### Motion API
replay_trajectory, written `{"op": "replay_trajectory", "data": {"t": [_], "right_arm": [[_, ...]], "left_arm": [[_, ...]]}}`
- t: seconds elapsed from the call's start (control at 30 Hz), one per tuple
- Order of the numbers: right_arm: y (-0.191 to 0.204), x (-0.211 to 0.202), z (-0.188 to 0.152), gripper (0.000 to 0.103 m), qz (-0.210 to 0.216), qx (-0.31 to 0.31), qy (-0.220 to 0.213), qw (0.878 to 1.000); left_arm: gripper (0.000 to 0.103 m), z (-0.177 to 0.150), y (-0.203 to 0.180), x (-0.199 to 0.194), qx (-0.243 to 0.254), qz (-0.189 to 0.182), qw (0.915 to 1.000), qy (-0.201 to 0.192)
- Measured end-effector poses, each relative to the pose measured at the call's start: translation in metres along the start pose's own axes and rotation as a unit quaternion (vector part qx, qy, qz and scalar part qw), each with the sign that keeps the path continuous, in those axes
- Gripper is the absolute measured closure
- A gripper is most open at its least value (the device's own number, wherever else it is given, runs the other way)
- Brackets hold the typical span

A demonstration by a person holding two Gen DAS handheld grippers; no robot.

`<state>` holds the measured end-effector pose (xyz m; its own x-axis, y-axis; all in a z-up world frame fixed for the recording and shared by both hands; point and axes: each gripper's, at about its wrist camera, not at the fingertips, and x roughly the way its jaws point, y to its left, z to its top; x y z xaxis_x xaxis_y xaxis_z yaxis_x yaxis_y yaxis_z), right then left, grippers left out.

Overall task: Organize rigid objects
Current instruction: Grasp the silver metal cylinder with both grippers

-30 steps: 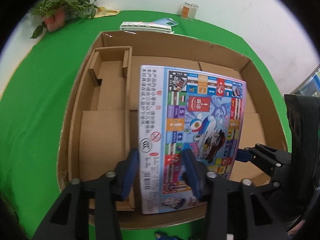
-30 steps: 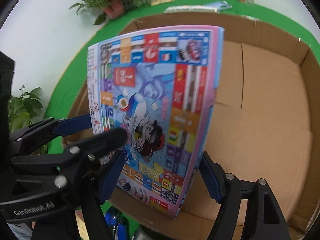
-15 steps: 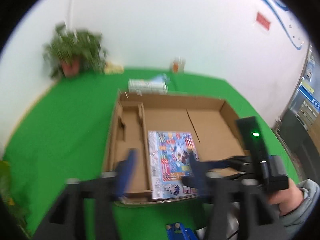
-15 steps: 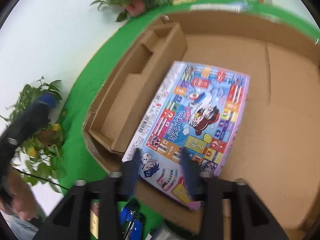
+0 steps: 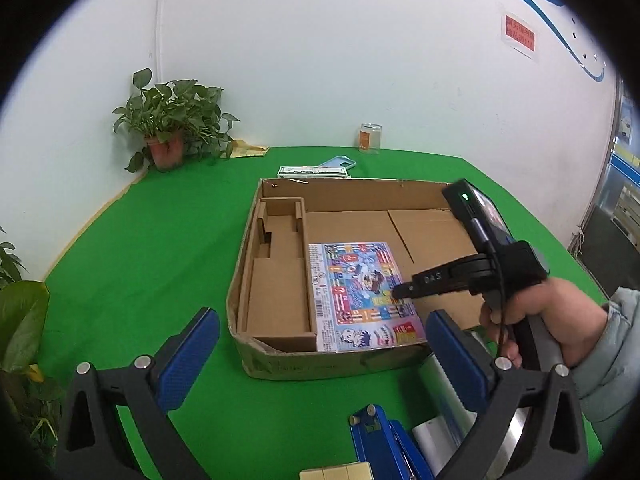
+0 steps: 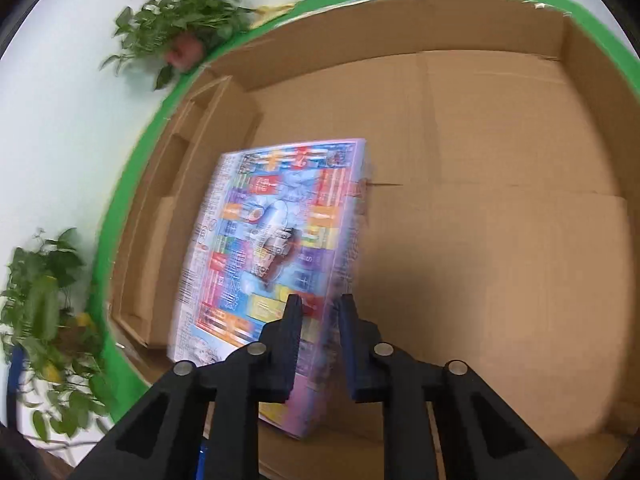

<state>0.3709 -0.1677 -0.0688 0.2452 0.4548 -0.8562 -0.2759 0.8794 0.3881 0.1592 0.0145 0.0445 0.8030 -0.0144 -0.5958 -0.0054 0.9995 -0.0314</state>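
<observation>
So in the left wrist view the left tongs (image 5: 320, 344) were spread wide with nothing between the blue pads, hanging over the green surface (image 5: 132, 264) just in front of the cardboard box (image 5: 320, 364). The colourful game box (image 5: 360, 296) lay flat on the floor of the big compartment, snug against the divider of the narrow left-hand section and right up at the near wall. The right tongs (image 5: 394, 292) reached in from the right, tip over the game box's right side, held in the person's hand (image 5: 532, 312). Behind the cardboard box sat a flat white pack (image 5: 312, 171), a glass jar (image 5: 370, 138) and a potted plant (image 5: 172, 136) by the wall; a blue thing (image 5: 380, 440) sat at the bottom edge. Over in the right wrist view, which was kinda blurry, the right tongs (image 6: 318, 312) were nearly pressed together, with the right edge of the game box (image 6: 276, 240) showing in the narrow gap between them; honestly couldn't tell if they were actually pinching it or just above it. The rest of the cardboard box (image 6: 592, 80) floor was plain brown flaps.
</observation>
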Motion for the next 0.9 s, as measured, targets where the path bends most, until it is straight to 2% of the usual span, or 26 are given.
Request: {"op": "replay_trajectory", "data": {"t": [0.1,0.13,0.17,0.2,0.23,0.27,0.3,0.37,0.43,0.47,0.57,0.67,0.77,0.83,0.9], "right_arm": [[0.012,-0.007,-0.007,0.083,0.001,-0.045,-0.001,0.999],[0.015,-0.018,-0.013,0.082,-0.012,-0.062,-0.012,0.998],[0.019,-0.028,-0.02,0.064,-0.038,-0.075,-0.027,0.996],[0.024,-0.046,-0.031,0.034,-0.067,-0.084,-0.055,0.993],[0.028,-0.072,-0.047,0.009,-0.082,-0.088,-0.096,0.988],[0.032,-0.091,-0.06,0.004,-0.088,-0.091,-0.131,0.983],[0.034,-0.117,-0.079,0.004,-0.098,-0.095,-0.169,0.976],[0.032,-0.154,-0.11,0.004,-0.112,-0.084,-0.213,0.967],[0.027,-0.179,-0.137,0.004,-0.114,-0.064,-0.236,0.963],[0.026,-0.187,-0.148,0.004,-0.109,-0.057,-0.24,0.963],[0.026,-0.196,-0.181,0.004,-0.092,-0.052,-0.236,0.966],[0.03,-0.204,-0.211,0.004,-0.089,-0.073,-0.235,0.965],[0.037,-0.184,-0.222,0.003,-0.081,-0.063,-0.216,0.971],[0.04,-0.171,-0.231,0.003,-0.086,-0.067,-0.206,0.972],[0.042,-0.161,-0.237,0.003,-0.09,-0.068,-0.196,0.974]], "left_arm": [[0.001,-0.002,-0.006,-0.004,-0.002,-0.005,1.0,-0.008],[0.001,-0.002,-0.008,-0.004,-0.006,-0.005,0.9999,-0.008],[0.001,-0.002,-0.01,-0.004,-0.012,-0.008,0.9999,-0.007],[0.001,-0.002,-0.01,-0.003,-0.02,-0.015,0.9997,-0.002],[0.001,-0.001,-0.01,-0.002,-0.032,-0.028,0.9991,0.006],[0.001,-0.002,-0.01,-0.003,-0.042,-0.041,0.9982,0.01],[0.001,-0.002,-0.01,-0.003,-0.054,-0.058,0.9967,0.017],[0.001,-0.002,-0.009,0.004,-0.076,-0.103,0.9908,0.044],[0.001,-0.002,-0.011,0.012,-0.091,-0.133,0.9841,0.075],[0.001,-0.002,-0.012,0.018,-0.104,-0.153,0.978,0.096],[0.001,-0.005,-0.016,0.025,-0.126,-0.19,0.9662,0.121],[0.001,-0.01,-0.029,0.025,-0.119,-0.197,0.9645,0.13],[0.001,-0.019,-0.042,0.027,-0.117,-0.209,0.9596,0.149],[0.001,-0.025,-0.048,0.032,-0.128,-0.225,0.9515,0.167],[0.001,-0.032,-0.051,0.04,-0.144,-0.247,0.9398,0.188]]}}
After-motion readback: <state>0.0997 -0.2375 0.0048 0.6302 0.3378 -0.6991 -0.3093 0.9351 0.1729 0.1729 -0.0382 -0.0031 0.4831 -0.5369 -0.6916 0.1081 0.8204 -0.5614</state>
